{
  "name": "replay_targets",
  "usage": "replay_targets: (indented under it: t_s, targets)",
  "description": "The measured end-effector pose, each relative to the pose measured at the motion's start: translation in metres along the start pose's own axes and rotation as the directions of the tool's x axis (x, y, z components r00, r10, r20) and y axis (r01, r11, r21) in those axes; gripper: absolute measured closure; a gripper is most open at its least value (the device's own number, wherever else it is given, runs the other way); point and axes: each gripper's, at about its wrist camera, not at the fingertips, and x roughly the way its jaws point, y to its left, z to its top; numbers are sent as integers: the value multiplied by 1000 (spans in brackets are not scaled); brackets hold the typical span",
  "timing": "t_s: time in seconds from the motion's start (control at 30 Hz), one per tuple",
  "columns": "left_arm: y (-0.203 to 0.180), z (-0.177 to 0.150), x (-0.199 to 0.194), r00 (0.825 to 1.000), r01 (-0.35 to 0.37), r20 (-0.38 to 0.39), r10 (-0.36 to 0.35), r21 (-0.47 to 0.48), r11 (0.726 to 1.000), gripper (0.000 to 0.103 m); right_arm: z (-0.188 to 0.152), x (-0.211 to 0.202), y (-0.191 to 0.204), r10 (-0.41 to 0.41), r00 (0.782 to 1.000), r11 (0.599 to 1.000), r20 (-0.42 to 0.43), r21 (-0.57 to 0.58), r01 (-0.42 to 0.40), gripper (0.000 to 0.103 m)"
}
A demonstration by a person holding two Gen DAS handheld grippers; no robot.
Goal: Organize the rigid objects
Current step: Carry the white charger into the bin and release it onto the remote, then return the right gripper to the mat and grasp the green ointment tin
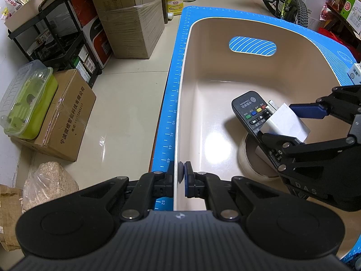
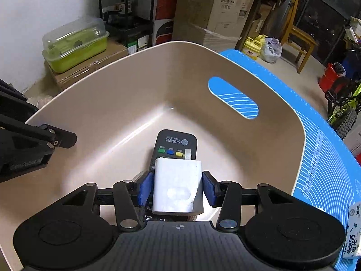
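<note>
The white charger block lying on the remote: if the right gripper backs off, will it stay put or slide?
The white charger block looks rigid, smooth and glossy, so probably slippery. It rests on the sloping remote, so it may slide. Flat faces: unlikely to roll.

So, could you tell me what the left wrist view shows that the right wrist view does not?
Only the left wrist view shows the left gripper pinching the beige bin rim, and a tape roll under the remote. Only the right wrist view shows the right gripper's pads standing clear of the white charger on both sides. Both show the black remote beneath the charger and the blue mat.
</note>
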Motion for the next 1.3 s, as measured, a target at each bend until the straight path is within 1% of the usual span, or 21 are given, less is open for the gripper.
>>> replay_targets:
  t_s: [0.07,0.17,0.27,0.33,0.5,0.63,0.77,0.83,0.9,1.0,1.1,1.2,1.27,1.3]
  targets:
    - [0,0,0,1000,0,0,0,0,1000,95,0,-2,0,2,1000,1000,10,2,-2,41]
    - [0,0,0,1000,0,0,0,0,1000,95,0,-11,-4,5,999,1000,34,15,-5,40]
    - [-1,0,0,1000,-1,0,1,-5,1000,95,-4,-29,-14,16,997,999,75,42,-20,37]
    - [-1,1,0,1000,-3,1,3,-6,1000,95,-8,-44,-23,6,994,998,105,64,-13,35]
    - [1,0,-1,1000,0,1,0,-8,1000,95,-24,-82,-58,-51,983,991,176,133,27,34]
    - [1,0,0,1000,-4,0,4,-4,1000,95,-41,-104,-96,-136,970,974,203,207,93,31]
    - [1,0,0,1000,-3,0,3,-5,1000,95,-66,-106,-141,-228,961,941,158,291,175,30]
    - [1,0,0,1000,-4,0,4,-4,1000,95,-83,-101,-163,-272,955,916,119,335,220,30]
    - [1,0,-1,1000,-5,1,5,-4,1000,95,-101,-94,-182,-297,952,889,70,385,249,30]
    - [0,0,-1,1000,-7,2,7,-1,1000,94,-129,-82,-205,-296,955,841,6,476,258,30]
    - [0,0,-1,1000,-7,1,7,-1,1000,94,-152,-70,-219,-291,956,807,-46,526,270,30]
    - [0,0,-1,1000,-8,1,8,-1,1000,94,-168,-58,-230,-290,954,789,-77,545,284,30]
    - [0,0,-1,1000,-8,1,8,-1,1000,94,-173,-49,-234,-291,952,789,-97,539,296,30]
    - [0,0,-1,1000,-8,1,8,-1,1000,94,-174,-45,-229,-291,951,791,-101,534,298,30]
